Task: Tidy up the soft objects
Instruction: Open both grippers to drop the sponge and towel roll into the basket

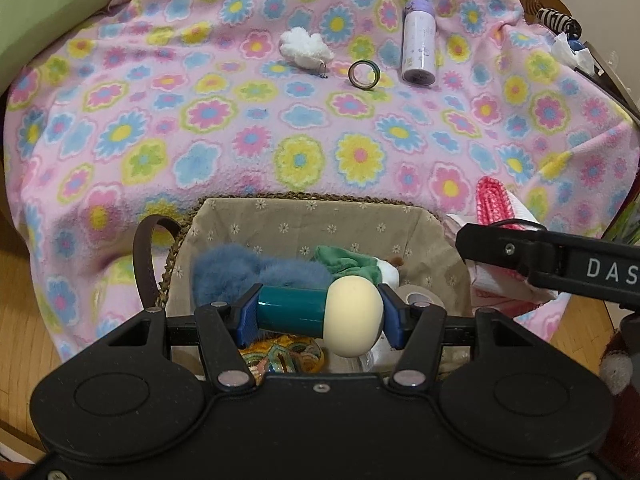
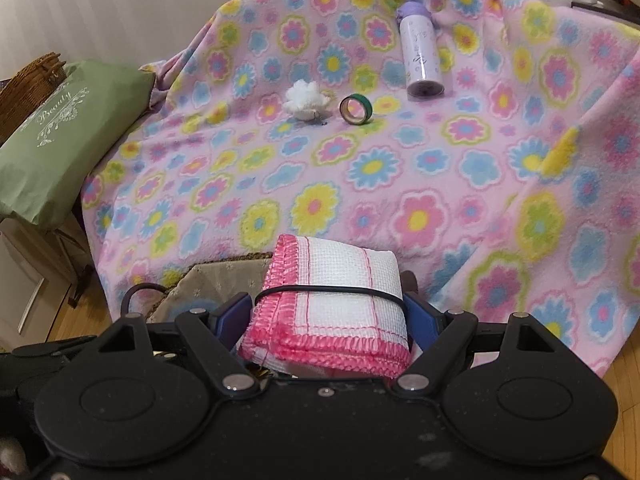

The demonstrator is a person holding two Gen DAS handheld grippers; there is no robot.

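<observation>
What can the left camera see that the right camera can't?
Only the left view shows the mushroom toy in the left gripper, held over the basket with its blue fluffy toy.

Only the right view shows the right gripper squeezing the folded pink cloth.

Both show the blanket, cotton puff, tape roll, bottle and green bag.
</observation>
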